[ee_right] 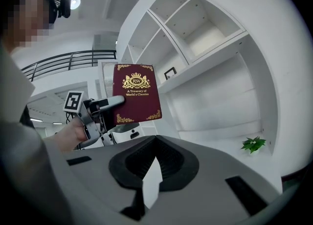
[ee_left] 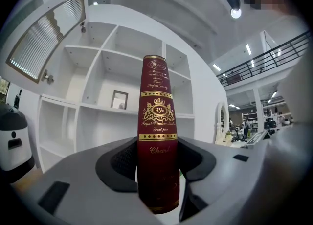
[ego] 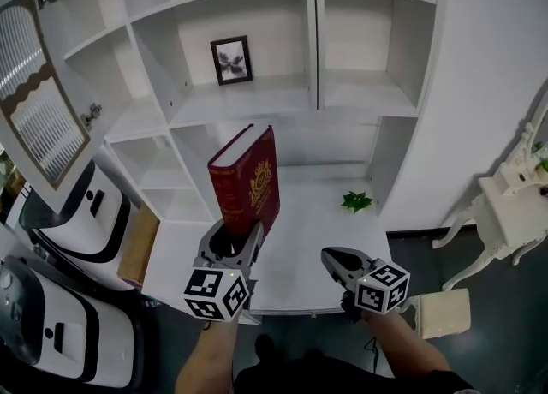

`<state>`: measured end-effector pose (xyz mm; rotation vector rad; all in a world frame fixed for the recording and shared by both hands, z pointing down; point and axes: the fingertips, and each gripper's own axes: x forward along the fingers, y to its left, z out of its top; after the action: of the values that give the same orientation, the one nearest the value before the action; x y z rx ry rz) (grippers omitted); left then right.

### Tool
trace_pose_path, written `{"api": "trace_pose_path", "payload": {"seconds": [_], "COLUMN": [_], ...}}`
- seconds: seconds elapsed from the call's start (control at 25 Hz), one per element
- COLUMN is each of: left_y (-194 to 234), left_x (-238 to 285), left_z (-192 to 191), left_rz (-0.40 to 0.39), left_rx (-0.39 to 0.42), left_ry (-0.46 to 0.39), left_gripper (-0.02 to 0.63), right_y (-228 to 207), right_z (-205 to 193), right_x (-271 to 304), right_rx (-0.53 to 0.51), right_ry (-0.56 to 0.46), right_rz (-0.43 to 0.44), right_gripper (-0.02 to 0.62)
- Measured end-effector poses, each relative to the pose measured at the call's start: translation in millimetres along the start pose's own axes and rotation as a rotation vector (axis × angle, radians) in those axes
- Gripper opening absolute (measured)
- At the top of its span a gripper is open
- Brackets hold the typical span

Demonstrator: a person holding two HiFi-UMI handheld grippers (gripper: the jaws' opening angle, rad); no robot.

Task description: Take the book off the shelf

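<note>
Two jaws of the left gripper (ego: 235, 242) are clamped on the lower end of the book (ego: 248, 180), one pad on each cover, with the spine facing back along the gripper. The book is dark red with gold ornament and lettering. It stands upright in that grip, tilted slightly, raised off the white surface (ego: 317, 238) and in front of the shelf unit (ego: 257, 101) rather than inside any of its bays.

To the right and apart from the book, the right gripper (ego: 336, 260) is held low over the near edge of the surface. Its jaws meet at the tips, with nothing between them. From its own view the book's front cover shows off to the left, in the other gripper.

Farther back on the surface, near the unit's right wall, lies a small green plant (ego: 357, 202). On an upper shelf a dark picture frame (ego: 231, 60) leans against the back panel. A louvred cabinet door (ego: 38, 92) hangs open at the upper left, and a white side table (ego: 514, 204) stands on the floor at the right.
</note>
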<state>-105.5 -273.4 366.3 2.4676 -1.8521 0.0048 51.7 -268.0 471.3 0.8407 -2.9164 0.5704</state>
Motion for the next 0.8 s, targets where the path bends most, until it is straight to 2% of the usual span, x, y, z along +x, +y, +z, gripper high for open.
{"api": "trace_pose_path", "payload": {"seconds": [0.28, 0.6, 0.8], "left_y": [28, 96, 133], "left_x": [0, -2, -8], "left_z": [-40, -90, -116], "left_rz": [-0.018, -0.025, -0.048], "left_rx": [-0.039, -0.057, -0.102], "left_ry": [0.064, 0.158, 0.196], "left_gripper": [0.221, 0.221, 0.221], "right_y": [1, 13, 27], "right_z": [0, -7, -21], "right_x": [30, 89, 126], "right_rx": [0.009, 0.031, 0.050], "right_ry": [-0.001, 0.013, 0.047], "right_rz": [-0.035, -0.078, -0.109], "right_gripper": [0.014, 0.014, 0.014]}}
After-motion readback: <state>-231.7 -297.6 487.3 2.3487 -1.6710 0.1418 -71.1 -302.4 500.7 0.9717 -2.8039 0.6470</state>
